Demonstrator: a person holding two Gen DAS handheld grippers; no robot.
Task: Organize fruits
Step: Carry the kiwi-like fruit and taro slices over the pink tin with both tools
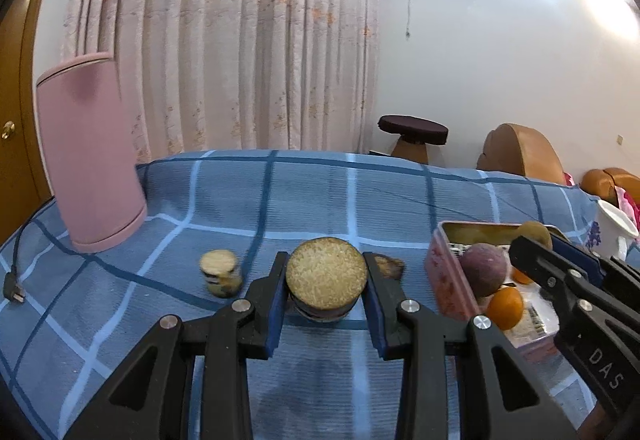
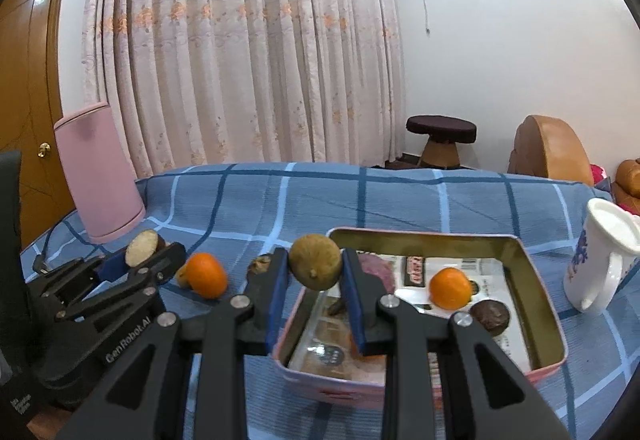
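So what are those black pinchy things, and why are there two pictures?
They are two grabbing tools, one in each of a person's hands. Each carries a camera looking along its fingers, so you get one picture per tool. The left gripper squeezes a round jar with a speckled cork-like lid on the blue checked cloth. The right gripper holds a round brownish-green fruit over the pink rectangular tin, which already holds a small orange. Another orange waits on the cloth. A pink cylinder and a white mug stand nearby.
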